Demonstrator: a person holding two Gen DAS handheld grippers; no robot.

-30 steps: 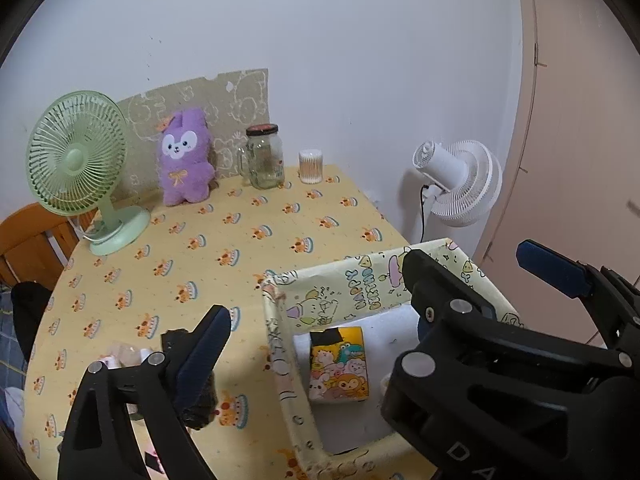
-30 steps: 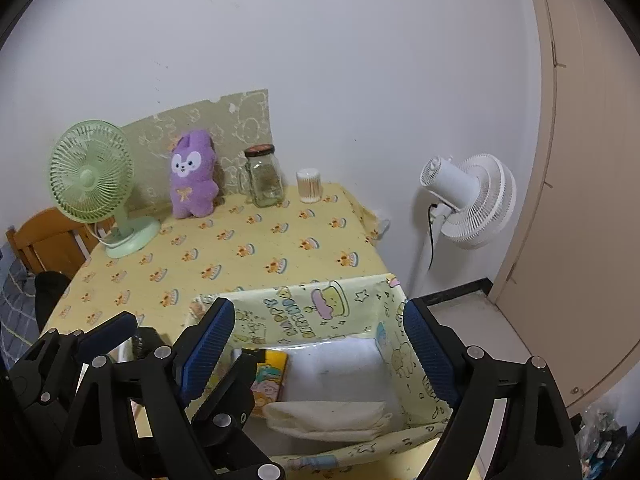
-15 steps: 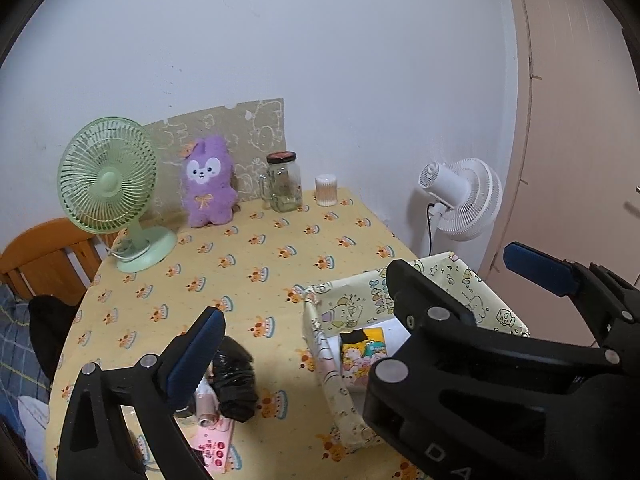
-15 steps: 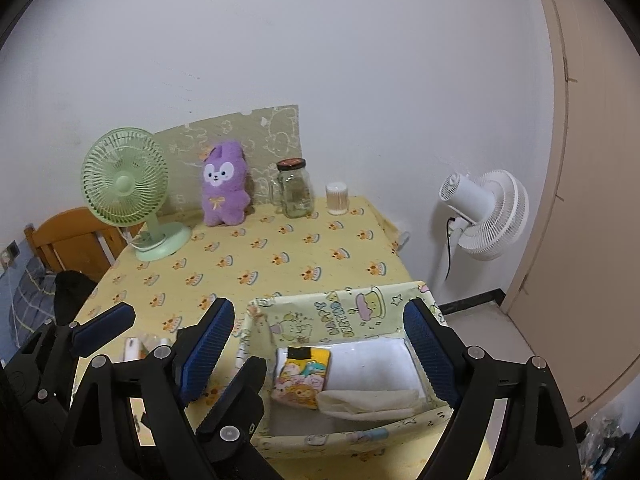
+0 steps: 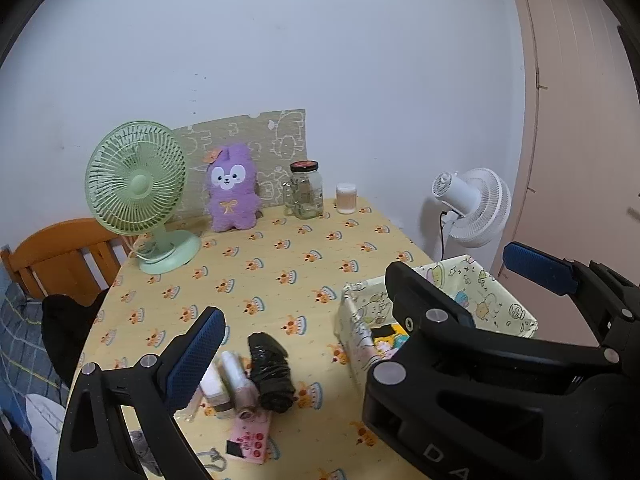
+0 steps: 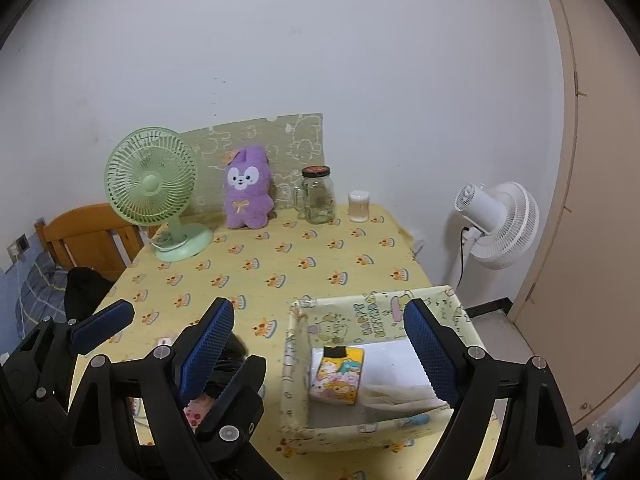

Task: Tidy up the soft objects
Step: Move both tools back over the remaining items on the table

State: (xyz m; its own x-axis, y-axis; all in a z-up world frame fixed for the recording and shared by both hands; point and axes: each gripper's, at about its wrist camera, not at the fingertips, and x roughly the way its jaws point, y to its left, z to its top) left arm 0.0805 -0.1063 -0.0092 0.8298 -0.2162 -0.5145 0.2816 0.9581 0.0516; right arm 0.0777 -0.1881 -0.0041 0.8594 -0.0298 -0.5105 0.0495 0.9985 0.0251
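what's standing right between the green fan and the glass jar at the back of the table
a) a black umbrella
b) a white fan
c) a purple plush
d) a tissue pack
c: the purple plush sits upright against the wall board, with the green fan on one side and the glass jar on the other.

Ahead of me is a plain white wall (image 6: 320, 40), evenly lit and bare apart from a few small marks. A table (image 6: 280, 256) covered in a yellow cloth printed with little orange crowns is pushed against it. At the table's left far corner stands a wooden chair (image 6: 88, 236), with a dark garment (image 6: 84, 292) draped below it. To the right, a white fan (image 6: 500, 224) stands beside the table, its black cord hanging down. Further right is a beige door (image 6: 592, 200), with pale floor (image 6: 504, 336) at its foot.
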